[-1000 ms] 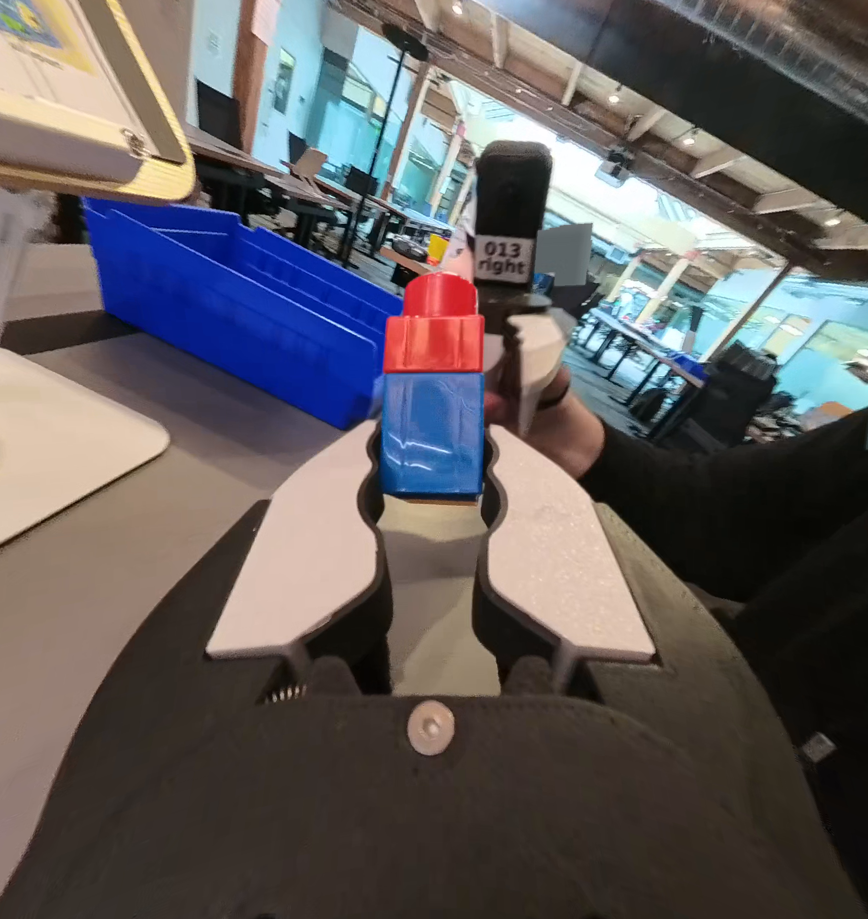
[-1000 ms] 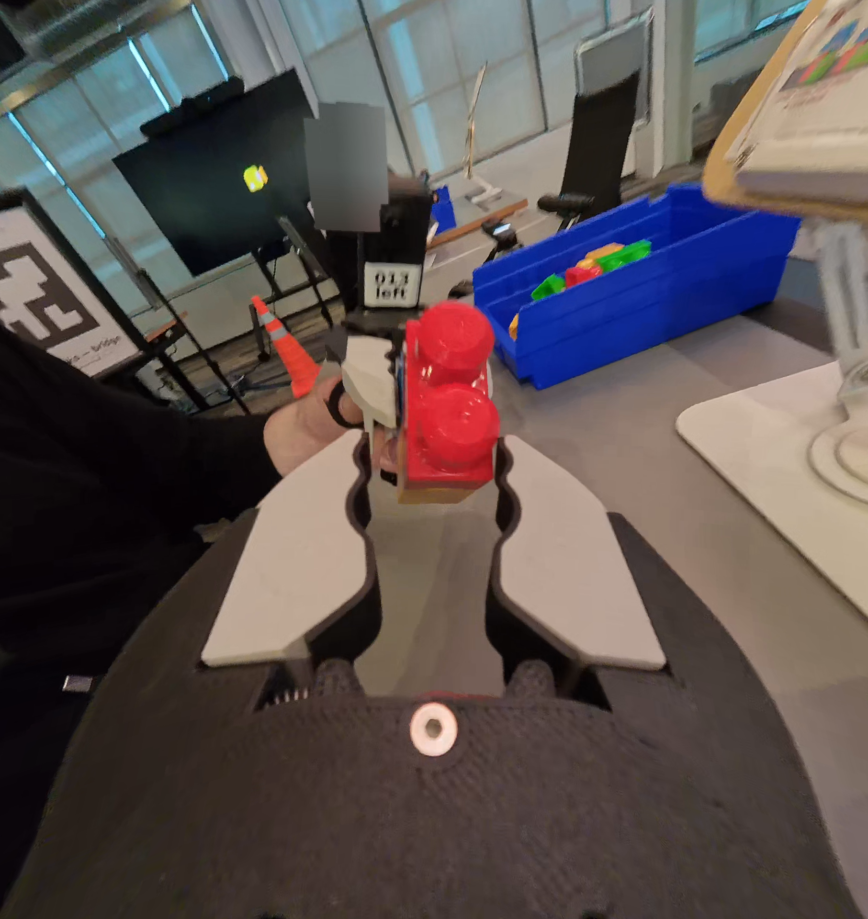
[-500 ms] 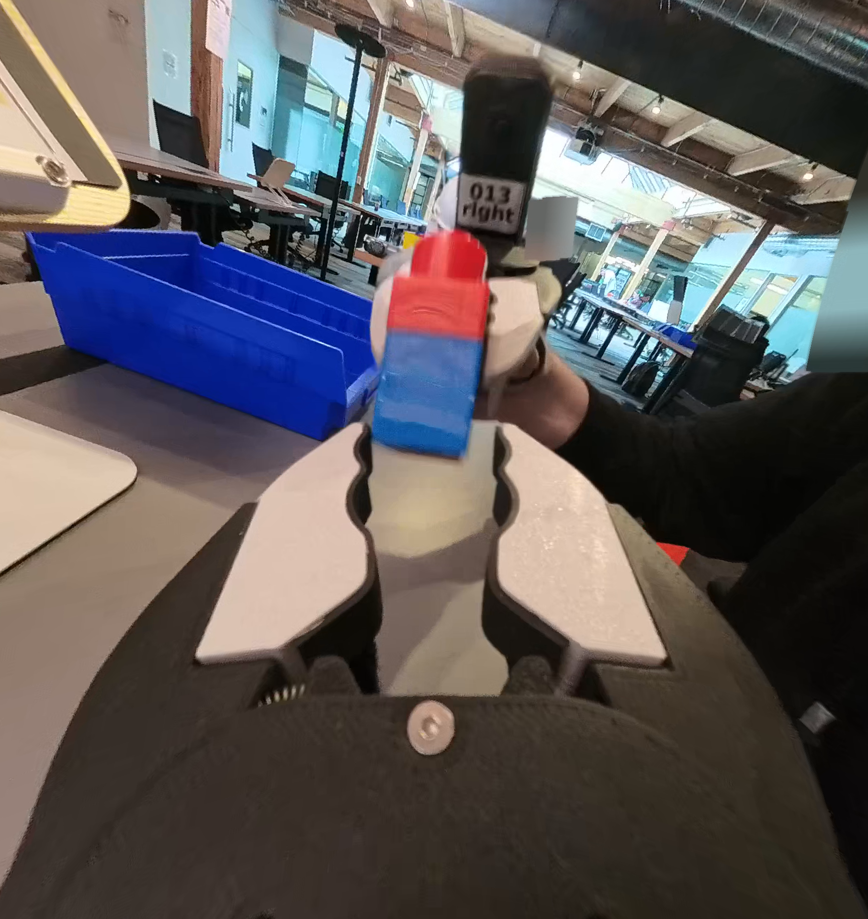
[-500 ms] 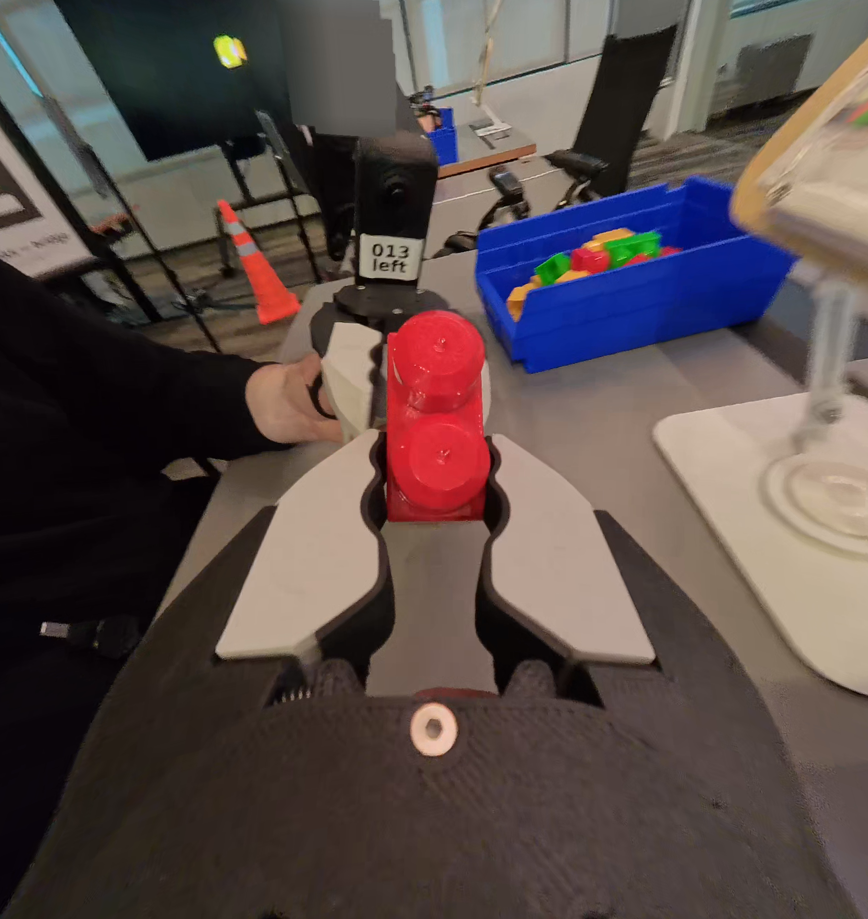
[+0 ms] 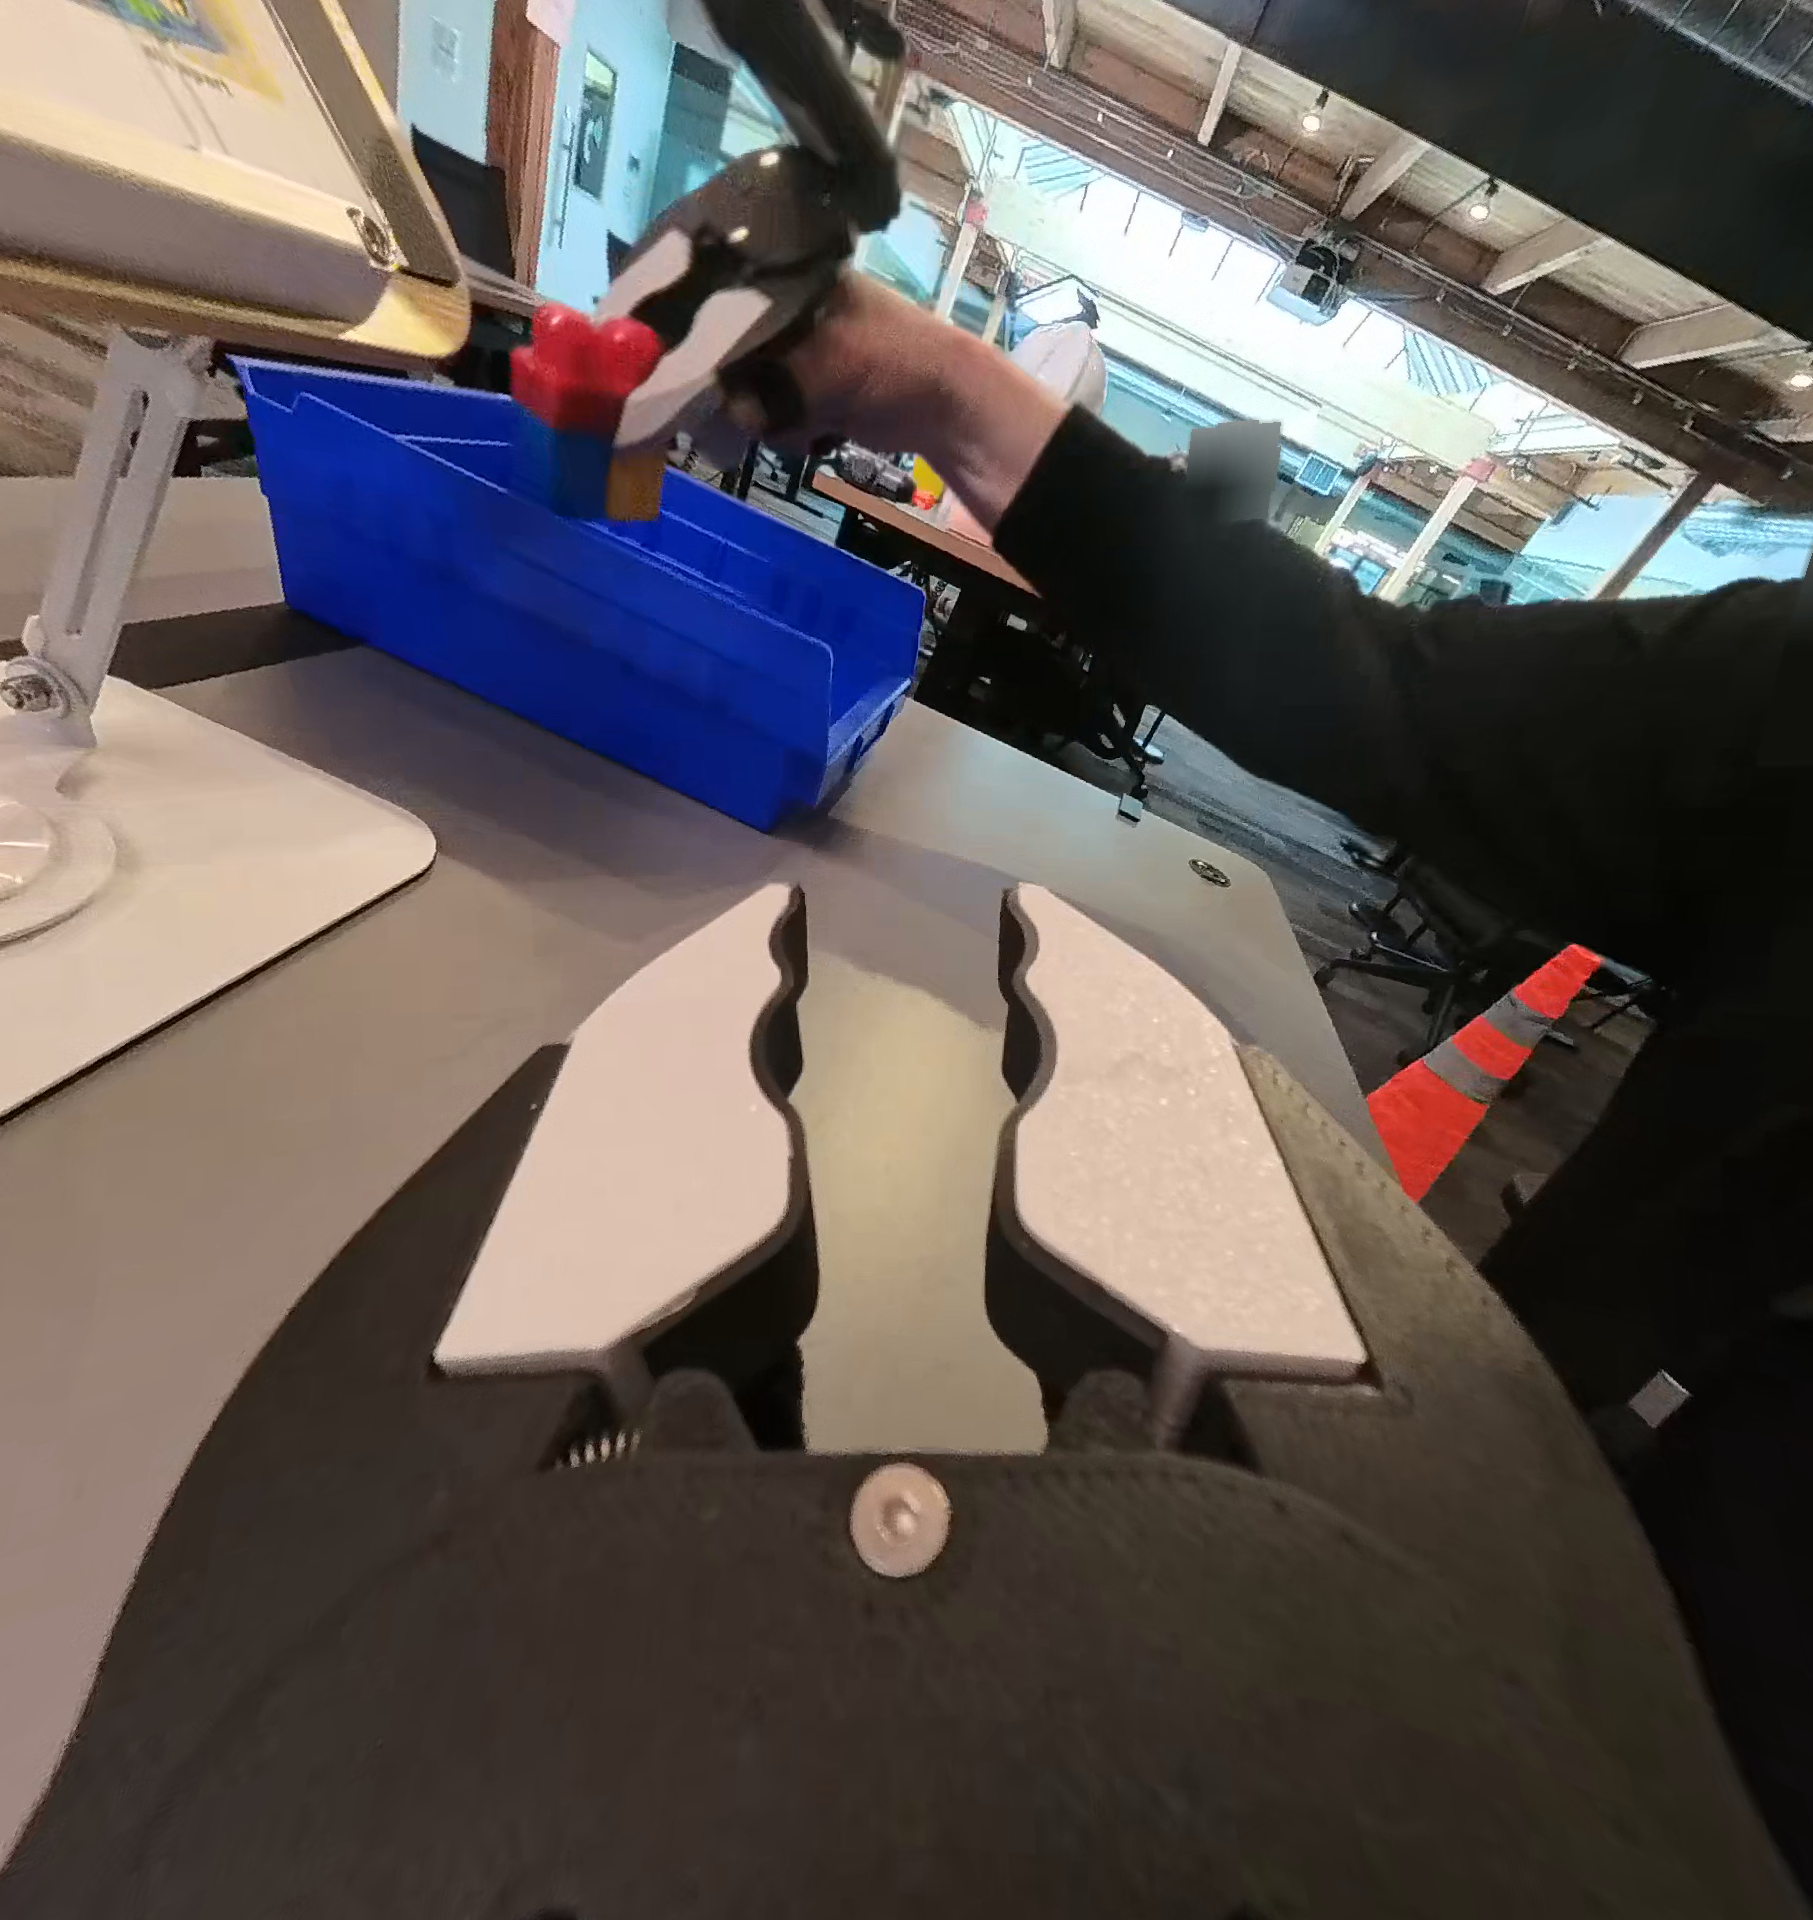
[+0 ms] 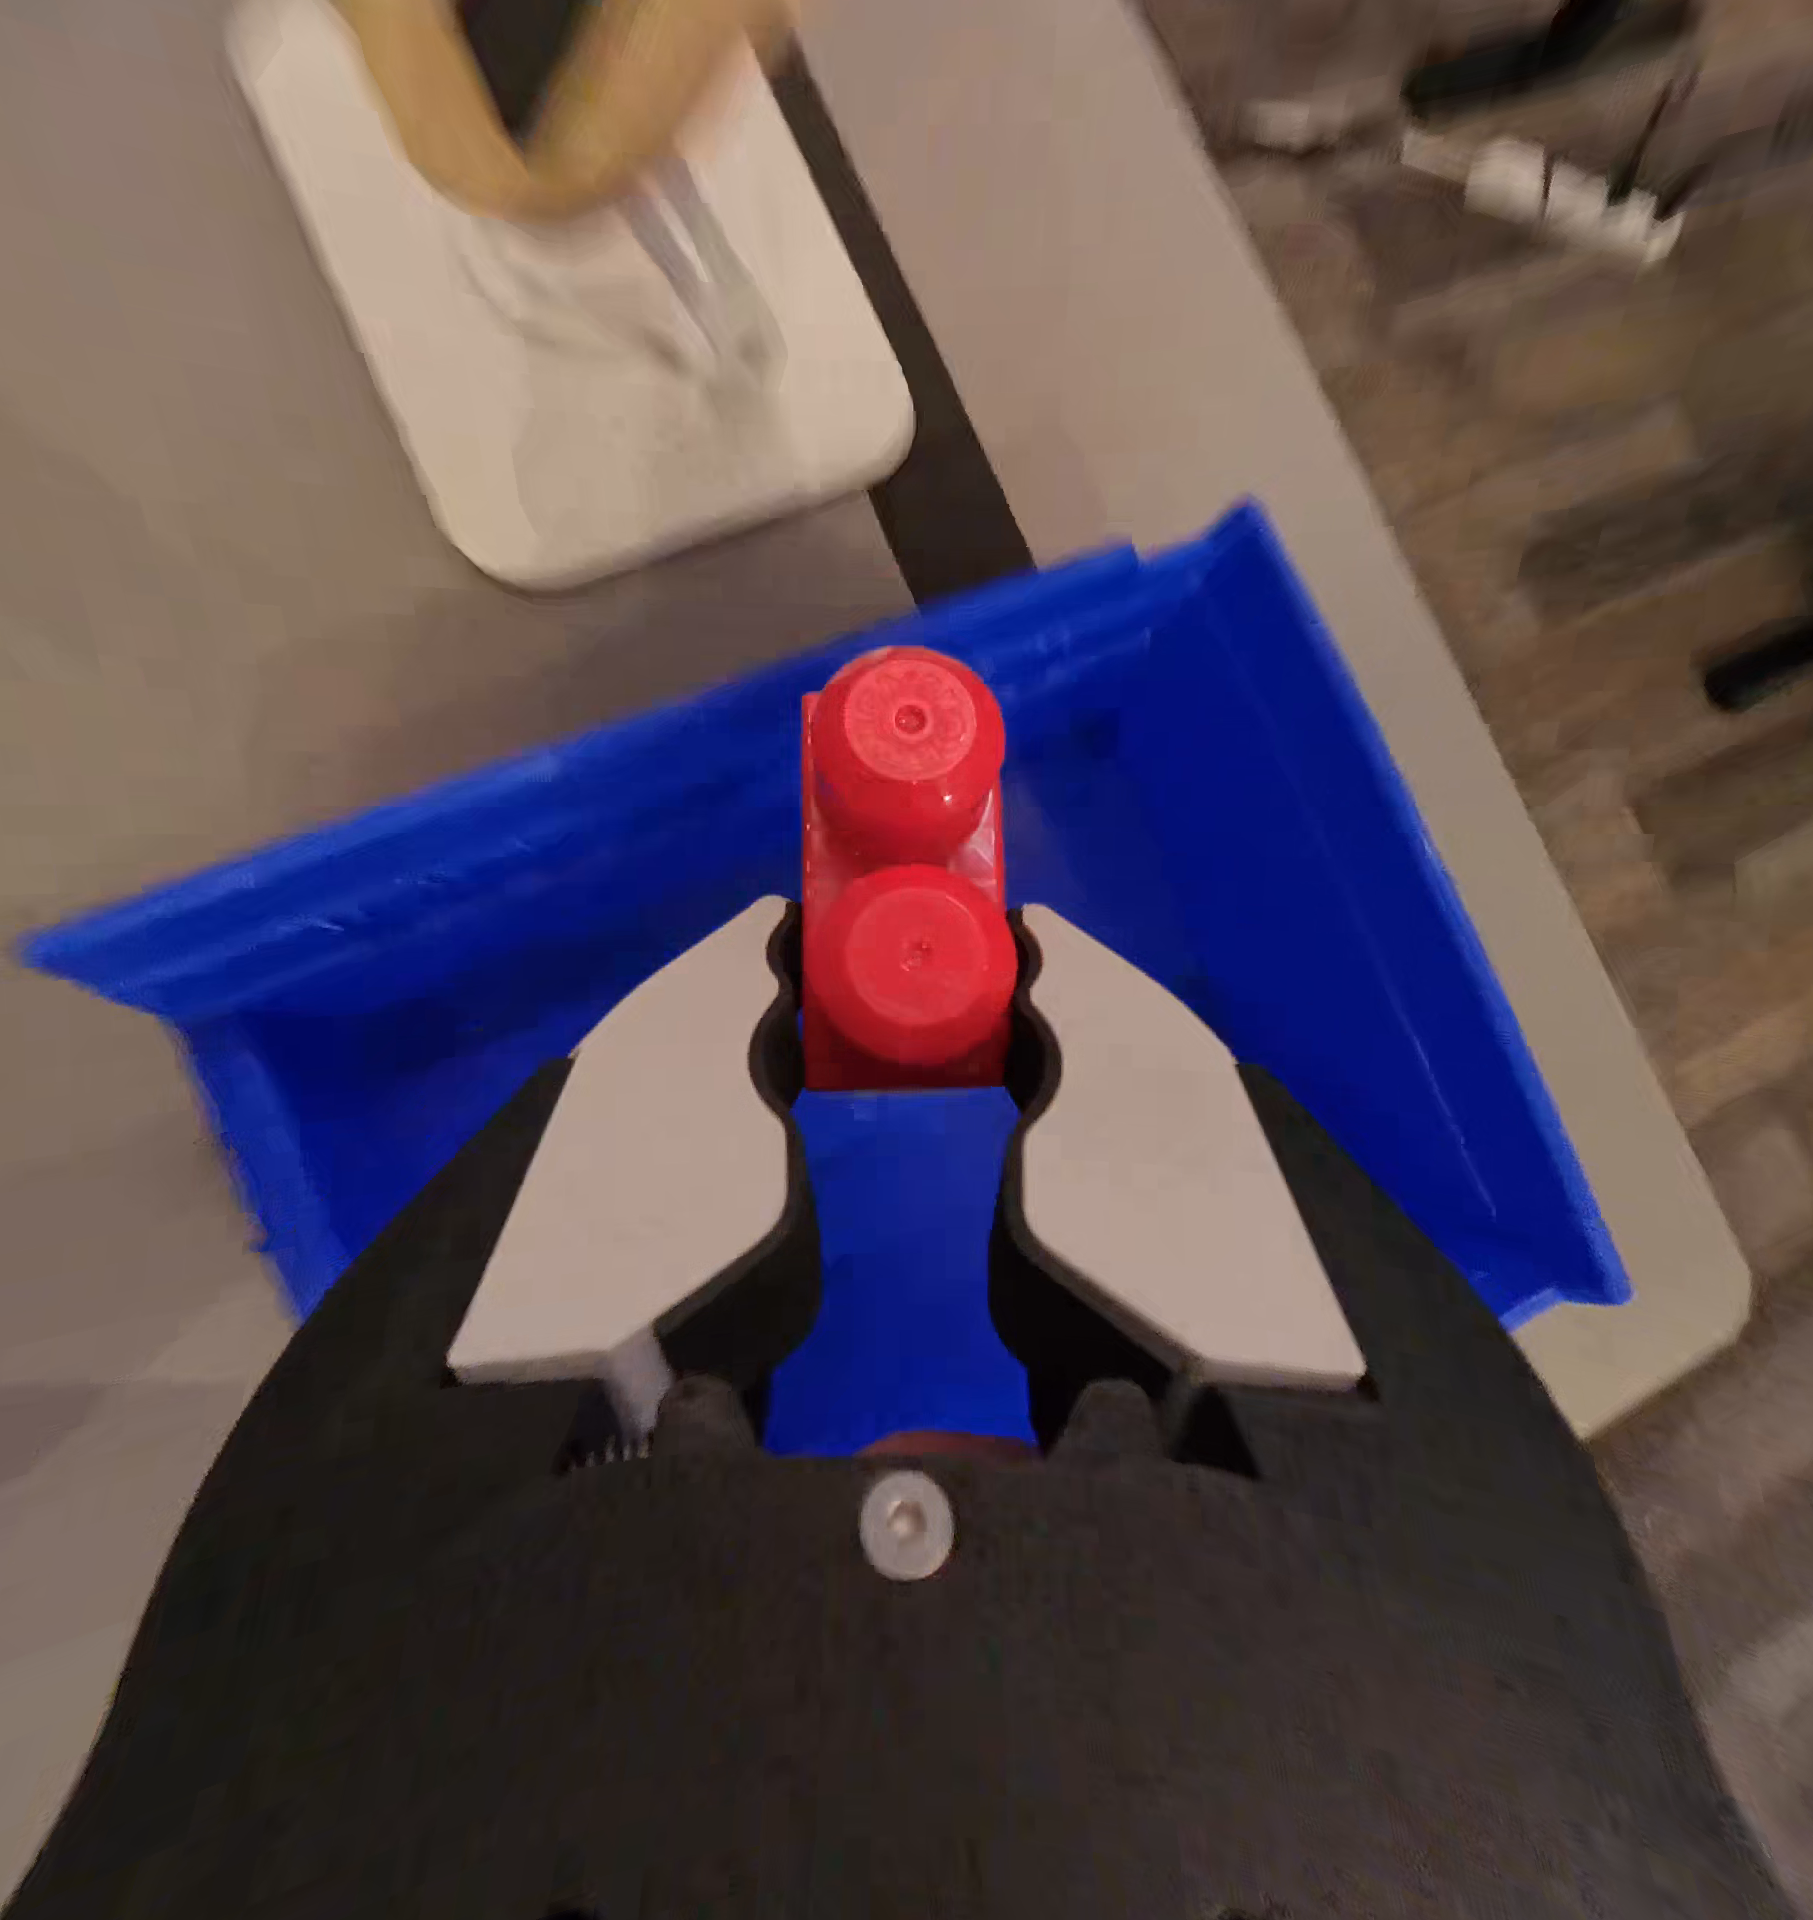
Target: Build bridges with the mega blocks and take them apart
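My right gripper (image 6: 907,914) is shut on a red two-stud block (image 6: 907,831) and holds it over the blue bin (image 6: 1245,831). The left wrist view shows that gripper (image 5: 663,364) above the bin (image 5: 611,644), with the red block (image 5: 585,364) on top, a blue block (image 5: 567,473) stuck beneath it and an orange piece (image 5: 634,488) beside that. My left gripper (image 5: 902,914) is open and empty, low over the grey table (image 5: 1037,831) in front of the bin.
A white stand base (image 5: 154,883) carries a tilted board (image 5: 154,187) on a bracket at the left, close to the bin. The table's right edge (image 5: 1297,935) is near, with an orange cone (image 5: 1473,1060) on the floor beyond. A person's black sleeve (image 5: 1401,675) crosses the right. Across from one pair of fingers to the other is roughly 35 cm.
My left gripper let go of the blue block and drew back, its jaws now narrower on nothing. My right gripper closed on the red block and carried the stack over the bin.
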The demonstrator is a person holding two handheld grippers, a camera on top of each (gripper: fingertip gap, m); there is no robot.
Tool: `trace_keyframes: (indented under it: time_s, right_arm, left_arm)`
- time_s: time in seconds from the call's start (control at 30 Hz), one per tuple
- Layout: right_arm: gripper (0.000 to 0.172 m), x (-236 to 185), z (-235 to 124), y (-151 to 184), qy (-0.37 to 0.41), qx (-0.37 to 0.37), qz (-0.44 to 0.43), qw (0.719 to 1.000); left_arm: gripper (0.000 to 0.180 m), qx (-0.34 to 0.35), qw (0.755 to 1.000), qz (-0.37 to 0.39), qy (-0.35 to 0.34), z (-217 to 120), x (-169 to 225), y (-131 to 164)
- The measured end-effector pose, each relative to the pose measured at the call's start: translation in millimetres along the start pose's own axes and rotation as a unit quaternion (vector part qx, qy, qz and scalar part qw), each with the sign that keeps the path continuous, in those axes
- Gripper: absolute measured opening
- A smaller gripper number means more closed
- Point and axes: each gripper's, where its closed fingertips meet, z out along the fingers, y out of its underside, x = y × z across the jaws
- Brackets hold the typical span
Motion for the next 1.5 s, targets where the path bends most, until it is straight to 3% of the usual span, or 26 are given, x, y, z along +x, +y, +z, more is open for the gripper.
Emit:
trace_keyframes:
  time_s: [0.17,0.3,0.47,0.63,0.93,1.1,1.23,1.37,1.5]
  right_arm:
    - [0.037,22.4,62.6,21.3,-0.002,-0.08,0.004,0.997]
    - [0.037,31.4,92.8,32.8,-0.008,-0.116,-0.01,0.993]
    - [0.037,42.1,96.8,47.8,-0.014,-0.181,-0.036,0.983]
    - [0.037,54.8,96.4,51.9,-0.011,-0.251,-0.131,0.959]
    - [0.041,58.2,97.3,52.0,-0.05,-0.284,-0.172,0.942]
    - [0.045,61.5,84.0,44.6,-0.031,-0.26,-0.164,0.951]
    - [0.052,67.7,45.9,34.3,0.033,-0.246,-0.168,0.954]
    - [0.046,51.6,-12.4,11.5,0.116,-0.191,-0.173,0.959]
    - [0.034,-7.0,-58.9,-20.2,0.164,-0.093,-0.191,0.963]
  left_arm:
    - [0.033,0.002,1.0,-0.011,-0.007,-2.1,-8.6,2.8]
    - [0.033,0.0,1.0,-0.014,-0.009,-2.6,-12.4,4.7]
    - [0.032,-0.002,1.0,-0.018,-0.004,-1.4,-14.4,5.7]
    - [0.032,-0.009,1.0,-0.016,-0.006,-0.4,-15.3,9.0]
    - [0.031,-0.007,1.0,-0.015,-0.008,-6.7,-15.7,7.3]
    - [0.03,-0.007,1.0,-0.012,-0.008,-10.2,-15.0,6.0]
    - [0.032,-0.009,0.999,0.008,-0.04,-30.0,-20.6,-0.2]
    - [0.033,-0.014,0.99,0.054,-0.131,-80.8,-41.4,-17.0]
    - [0.033,-0.056,0.952,0.114,-0.277,-153.7,-75.7,-38.6]
